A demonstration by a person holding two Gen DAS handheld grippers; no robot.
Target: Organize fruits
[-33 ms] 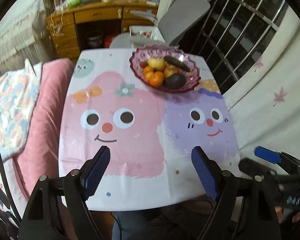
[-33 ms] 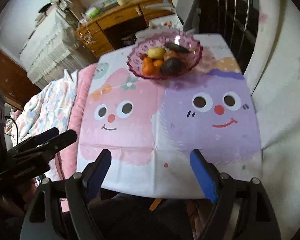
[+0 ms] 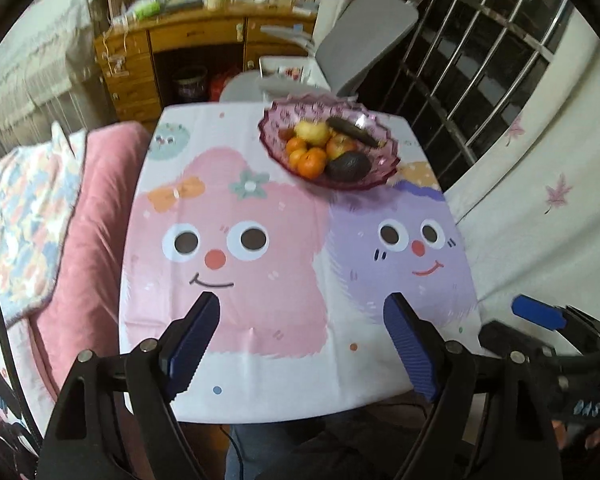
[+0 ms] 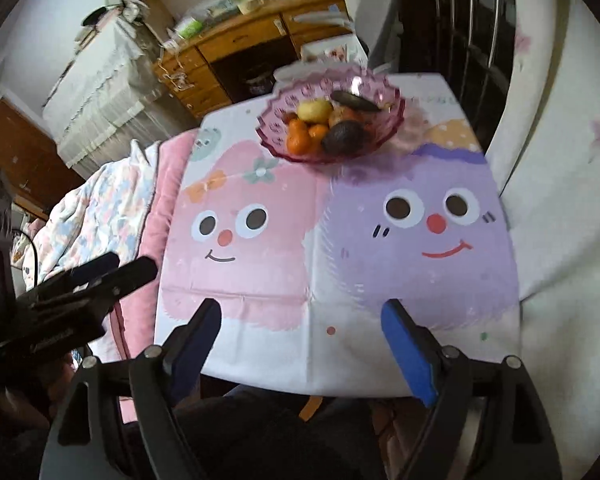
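A purple glass bowl [image 3: 384, 168] [image 4: 272, 142] stands at the far end of the table, right of centre. It holds several fruits: tangerines [image 3: 310, 162] [image 4: 298, 140], a yellow fruit [image 3: 312, 132] [image 4: 314, 110], an apple [image 3: 340, 145], a dark avocado [image 3: 348, 167] [image 4: 342, 138] and a dark long fruit [image 3: 352, 130] [image 4: 354, 101]. My left gripper [image 3: 302, 318] is open and empty above the table's near edge. My right gripper [image 4: 300, 320] is open and empty there too. Each shows at the side of the other's view [image 3: 540, 322] [image 4: 88, 280].
The table carries a cloth [image 3: 260, 272] [image 4: 340, 240] with a pink and a purple cartoon face. A pink cushion and quilt [image 3: 60, 220] lie at its left. A grey office chair [image 3: 364, 40], a wooden desk [image 3: 196, 52] and a barred window [image 3: 480, 60] stand beyond.
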